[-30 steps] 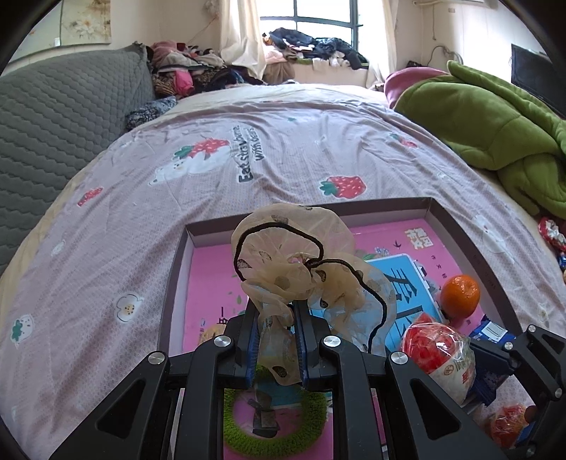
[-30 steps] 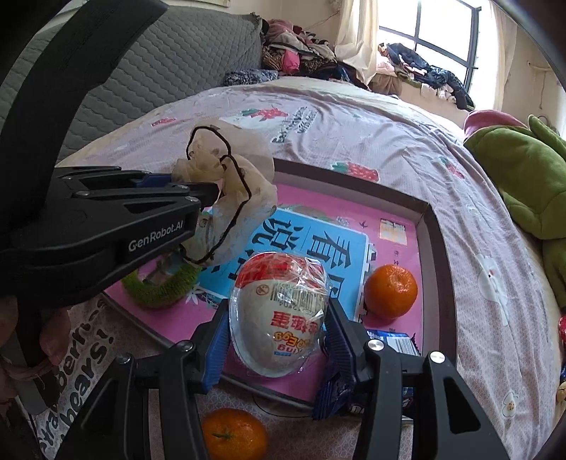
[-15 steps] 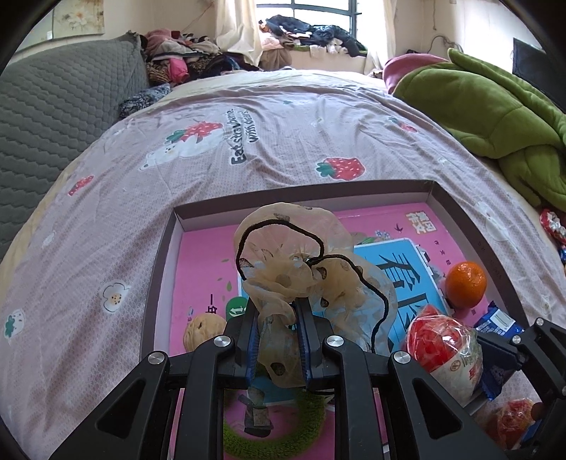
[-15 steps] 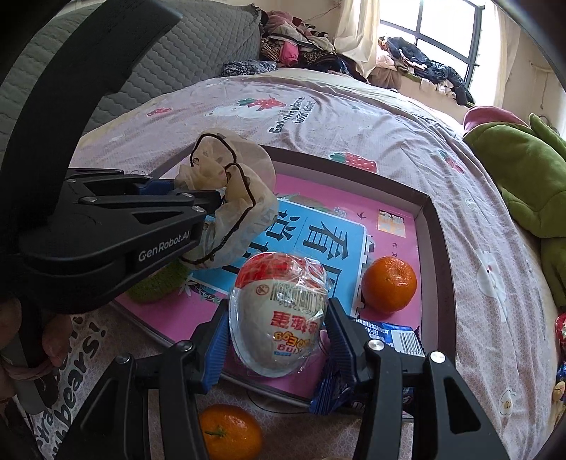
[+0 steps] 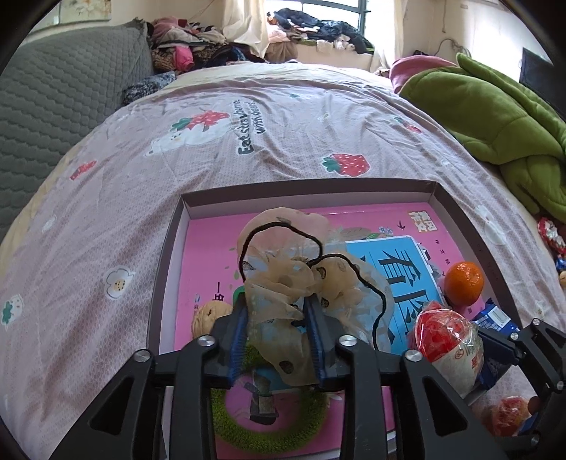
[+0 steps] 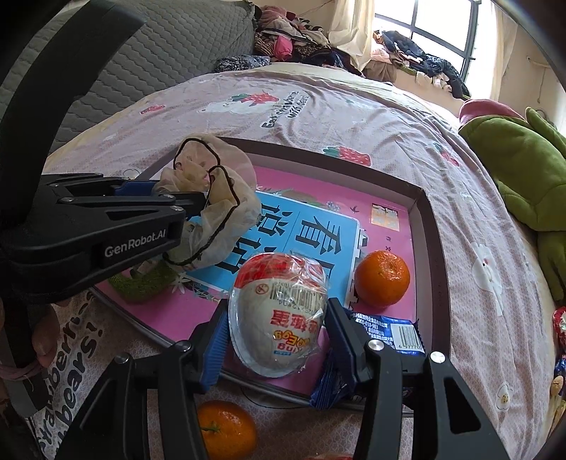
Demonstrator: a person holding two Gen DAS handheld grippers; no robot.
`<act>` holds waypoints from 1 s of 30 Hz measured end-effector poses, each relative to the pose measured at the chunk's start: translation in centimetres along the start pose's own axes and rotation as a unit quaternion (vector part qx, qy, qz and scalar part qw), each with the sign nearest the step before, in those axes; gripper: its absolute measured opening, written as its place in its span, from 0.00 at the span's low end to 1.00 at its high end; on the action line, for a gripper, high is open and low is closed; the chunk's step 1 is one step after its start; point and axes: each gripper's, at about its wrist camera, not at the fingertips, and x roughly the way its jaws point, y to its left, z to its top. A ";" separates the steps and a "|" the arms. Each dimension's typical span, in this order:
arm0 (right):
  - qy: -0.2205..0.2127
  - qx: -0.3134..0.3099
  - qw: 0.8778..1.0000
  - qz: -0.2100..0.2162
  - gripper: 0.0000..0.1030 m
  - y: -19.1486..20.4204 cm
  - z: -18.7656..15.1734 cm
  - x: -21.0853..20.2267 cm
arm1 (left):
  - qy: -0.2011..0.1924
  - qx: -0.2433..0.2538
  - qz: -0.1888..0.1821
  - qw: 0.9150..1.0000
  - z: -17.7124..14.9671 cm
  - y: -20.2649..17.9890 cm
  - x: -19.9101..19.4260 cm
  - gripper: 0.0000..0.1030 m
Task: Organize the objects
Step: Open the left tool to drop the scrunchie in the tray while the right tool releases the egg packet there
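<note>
We look down from two wrist cameras, each close above the shallow box [image 5: 442, 198] on the bedspread [image 5: 106, 219], facing the far window. Our left view sits over the box's left half; our right view sits lower right, near the front rim. Both share the blue booklet [image 6: 318, 240], the orange [image 5: 463, 283] and the far bed.

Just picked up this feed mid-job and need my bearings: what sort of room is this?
Most likely a bedroom in a home. The work surface is a bed with a strawberry-print sheet, a padded grey headboard stands on the left, and clothes are heaped by the window.
</note>
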 end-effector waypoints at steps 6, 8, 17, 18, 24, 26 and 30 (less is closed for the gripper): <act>-0.003 0.007 1.000 -0.003 0.52 -0.2 0.1 -0.3 | 0.001 -0.008 -0.003 1.000 -0.1 0.4 -0.5 0.42; -0.006 0.011 1.000 -0.002 0.54 -0.3 0.2 -0.5 | 0.000 -0.011 -0.007 1.000 0.0 0.5 -0.8 0.46; -0.023 0.022 0.999 -0.001 0.56 -0.7 0.7 -1.5 | -0.020 -0.017 -0.018 0.999 0.3 0.9 -3.2 0.55; -0.023 0.022 0.999 -0.001 0.56 -0.7 0.7 -1.6 | -0.023 -0.018 -0.019 0.999 0.2 0.9 -3.5 0.55; -0.031 0.026 0.999 -0.001 0.56 -0.7 0.9 -2.1 | -0.029 -0.031 -0.019 0.999 -0.2 1.6 -4.6 0.55; -0.033 0.025 0.999 0.001 0.57 -0.6 0.9 -2.3 | -0.029 -0.037 -0.015 0.999 -0.5 1.9 -4.9 0.55; -0.039 0.024 0.999 0.000 0.57 -0.5 0.9 -2.7 | -0.029 -0.043 -0.004 0.999 -1.2 2.3 -5.5 0.55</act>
